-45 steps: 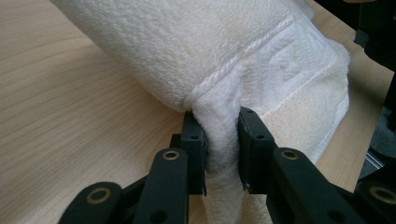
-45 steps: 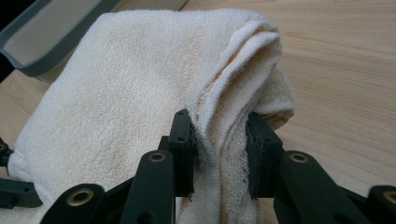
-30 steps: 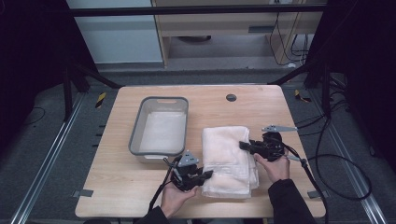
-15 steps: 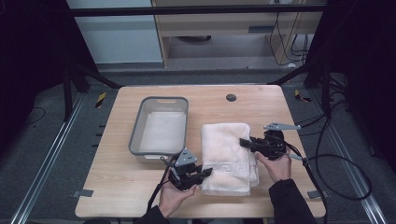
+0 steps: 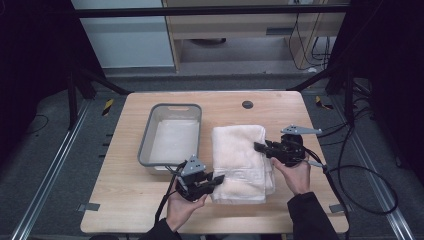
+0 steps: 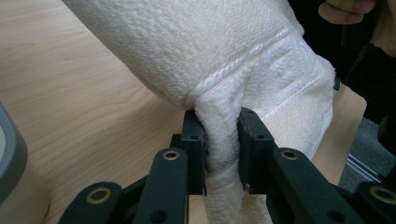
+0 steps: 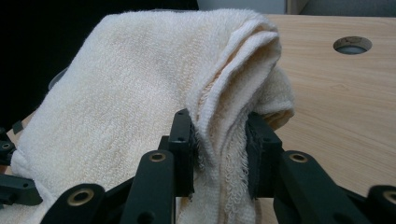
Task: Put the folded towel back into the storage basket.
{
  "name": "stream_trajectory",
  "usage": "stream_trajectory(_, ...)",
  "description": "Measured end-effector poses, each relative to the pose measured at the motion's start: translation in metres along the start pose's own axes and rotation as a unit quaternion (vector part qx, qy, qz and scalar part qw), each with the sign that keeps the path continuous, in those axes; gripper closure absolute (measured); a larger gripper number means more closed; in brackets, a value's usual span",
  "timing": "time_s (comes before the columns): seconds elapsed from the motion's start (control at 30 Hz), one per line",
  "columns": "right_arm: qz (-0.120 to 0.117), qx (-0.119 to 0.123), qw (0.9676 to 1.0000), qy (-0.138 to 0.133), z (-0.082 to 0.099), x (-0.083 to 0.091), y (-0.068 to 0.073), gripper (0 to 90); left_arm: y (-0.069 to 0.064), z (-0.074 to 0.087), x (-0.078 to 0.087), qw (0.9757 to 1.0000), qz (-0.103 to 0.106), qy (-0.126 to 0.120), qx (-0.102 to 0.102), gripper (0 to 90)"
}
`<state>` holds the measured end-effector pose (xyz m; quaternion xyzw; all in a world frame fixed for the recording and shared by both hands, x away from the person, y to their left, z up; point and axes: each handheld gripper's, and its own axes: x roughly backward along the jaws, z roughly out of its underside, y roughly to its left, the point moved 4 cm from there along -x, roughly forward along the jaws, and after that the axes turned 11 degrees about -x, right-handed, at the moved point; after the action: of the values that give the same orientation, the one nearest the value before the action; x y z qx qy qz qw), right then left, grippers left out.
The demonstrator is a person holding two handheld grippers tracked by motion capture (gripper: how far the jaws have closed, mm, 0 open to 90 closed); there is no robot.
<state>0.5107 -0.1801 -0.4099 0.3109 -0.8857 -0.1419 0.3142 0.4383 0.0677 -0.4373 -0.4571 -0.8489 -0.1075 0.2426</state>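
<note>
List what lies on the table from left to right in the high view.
Grey bin → left gripper → towel → right gripper.

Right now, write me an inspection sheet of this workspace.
Surface: light wooden table, round cable hole near the far edge.
Job's things: folded white terry towel, its near-left edge pinched and lifted.
Clutter: grey rectangular plastic bin left of the towel, something pale inside.
Grippers: left gripper shut on the towel's near-left edge; right gripper shut on its right side.
Cables: black cables trail off the table's right edge.
Surroundings: dark frame posts, pale cabinet behind, grey floor.
</note>
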Motion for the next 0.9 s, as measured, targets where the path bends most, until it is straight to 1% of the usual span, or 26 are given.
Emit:
stream_trajectory(0.07, -0.002, 0.002, 1.0000, -0.003, -0.002, 0.000, 0.001, 68.2, 0.001, -0.003, 0.003, 1.0000, -0.002, -0.006, 0.002, 74.2)
stream_trajectory(0.23, -0.003, 0.008, 0.9999, -0.007, -0.008, 0.001, 0.005, 68.2, 0.003, -0.007, 0.006, 0.9999, -0.005, -0.011, 0.001, 74.2)
stream_trajectory(0.33, -0.001, 0.009, 0.9999, -0.012, -0.012, 0.001, 0.008, 68.3, 0.005, -0.010, 0.008, 0.9999, -0.007, -0.013, -0.001, 74.2)
stream_trajectory(0.43, -0.003, 0.005, 0.9999, -0.016, -0.016, 0.002, 0.009, 68.2, 0.008, -0.015, 0.011, 0.9998, -0.008, -0.016, -0.003, 74.2)
stream_trajectory(0.57, -0.002, 0.010, 0.9997, -0.024, -0.022, 0.002, 0.012, 68.3, 0.012, -0.019, 0.013, 0.9997, -0.012, -0.018, -0.006, 74.2)
stream_trajectory(0.7, -0.006, 0.007, 0.9996, -0.027, -0.026, 0.000, 0.016, 68.3, 0.016, -0.020, 0.017, 0.9997, -0.015, -0.021, -0.003, 74.2)
stream_trajectory(0.9, -0.006, 0.017, 0.9993, -0.033, -0.034, -0.003, 0.023, 68.3, 0.022, -0.025, 0.024, 0.9993, -0.018, -0.032, 0.000, 74.2)
